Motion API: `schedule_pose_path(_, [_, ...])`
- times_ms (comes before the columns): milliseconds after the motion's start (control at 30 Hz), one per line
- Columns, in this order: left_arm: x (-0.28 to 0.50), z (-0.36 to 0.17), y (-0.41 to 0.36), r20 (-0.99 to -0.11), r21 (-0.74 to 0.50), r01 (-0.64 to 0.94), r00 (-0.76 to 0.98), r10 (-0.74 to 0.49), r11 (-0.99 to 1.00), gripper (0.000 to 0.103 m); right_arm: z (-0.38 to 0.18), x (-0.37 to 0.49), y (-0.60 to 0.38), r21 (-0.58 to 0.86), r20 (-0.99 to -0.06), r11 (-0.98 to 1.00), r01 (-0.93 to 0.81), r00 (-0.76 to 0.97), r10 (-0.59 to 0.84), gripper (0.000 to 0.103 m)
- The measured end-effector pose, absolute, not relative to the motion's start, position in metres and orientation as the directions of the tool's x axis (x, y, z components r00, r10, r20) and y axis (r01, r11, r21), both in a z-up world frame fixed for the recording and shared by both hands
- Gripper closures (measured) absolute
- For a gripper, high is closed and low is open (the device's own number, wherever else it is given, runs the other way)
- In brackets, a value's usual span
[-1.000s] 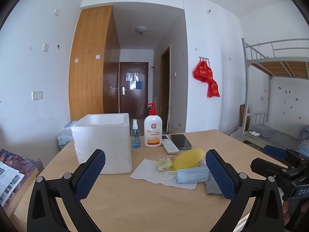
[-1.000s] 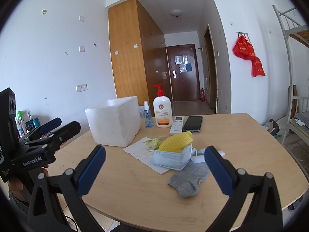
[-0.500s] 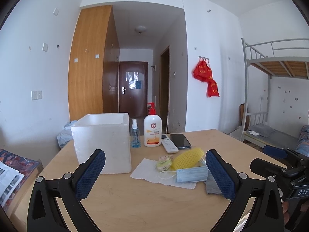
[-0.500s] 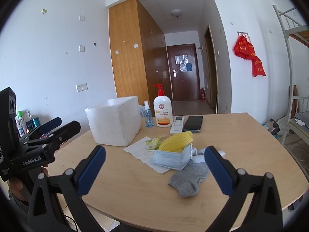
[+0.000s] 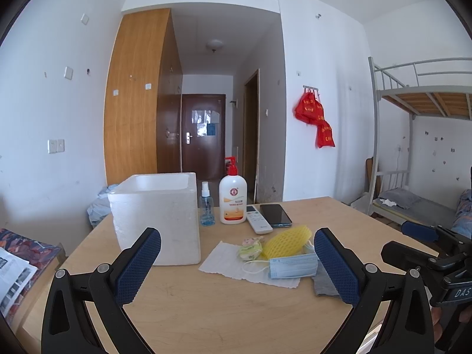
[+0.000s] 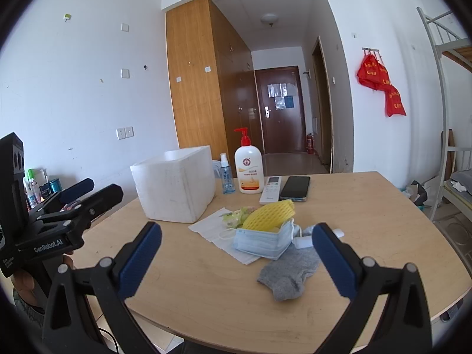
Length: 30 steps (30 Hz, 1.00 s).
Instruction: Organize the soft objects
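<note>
Soft things lie heaped near the middle of the table [image 6: 368, 206], ahead of both my grippers, and neither touches them. My right gripper [image 6: 236, 258] hangs spread wide over the near edge, holding nothing; my left gripper [image 5: 237, 262] is just as wide and empty. Nearest me is the grey sock [image 6: 290, 274], its top tucked under the blue face mask [image 6: 261, 242]. Behind the mask sits the yellow foam net [image 6: 270, 215] on a white tissue [image 6: 211, 230], beside a small greenish packet [image 6: 234, 216]. Left of the heap stands the white foam box [image 6: 175, 187]. Toward the far edge are a spray bottle [image 6: 226, 178], pump bottle [image 6: 248, 171], remote [image 6: 270, 190] and phone [image 6: 295, 188].
</note>
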<state>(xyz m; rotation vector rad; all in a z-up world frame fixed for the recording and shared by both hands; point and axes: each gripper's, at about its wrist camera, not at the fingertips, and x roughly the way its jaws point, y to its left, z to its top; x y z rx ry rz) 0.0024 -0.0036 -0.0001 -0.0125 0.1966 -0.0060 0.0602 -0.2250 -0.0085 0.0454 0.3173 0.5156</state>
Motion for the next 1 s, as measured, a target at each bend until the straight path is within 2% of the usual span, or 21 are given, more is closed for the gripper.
schedule_pose_path(1000, [0.0025, -0.0002, -0.0035, -0.209, -0.011, 0.004, 0.978, -0.007, 1.0, 0.0, -0.0161, 0.0641, -0.2257, 0.128, -0.295, 0.869, -0.478, 0.818, 0.494, 0.0])
